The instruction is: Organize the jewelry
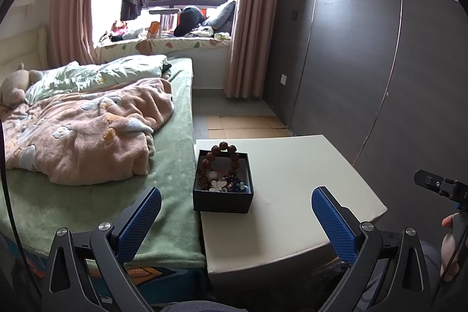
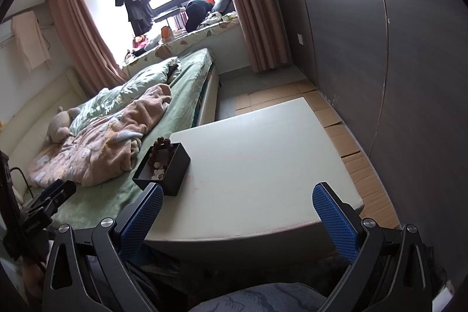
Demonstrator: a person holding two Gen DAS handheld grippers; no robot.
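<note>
Box (image 1: 223, 186) of jewelry, ahead of spread left tongs (image 1: 236, 220)

Black jewelry box (image 1: 223, 199) on a cream-white table (image 1: 307, 183), brown beaded bracelet (image 1: 222, 163) inside beside white petal shapes and blue-green beads. Both grippers wear blue cross-hatched pads (image 1: 333, 220) on black frames. Green bedsheet (image 1: 172, 195), peach blanket (image 1: 87, 133) with pale animal prints, dusty pink curtains (image 1: 251, 19).

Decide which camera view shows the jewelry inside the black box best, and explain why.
The left wrist view: it looks down into the black box, showing the brown bead bracelet and white flower piece. The right wrist view sees the box obliquely, its wall hiding most contents.
</note>
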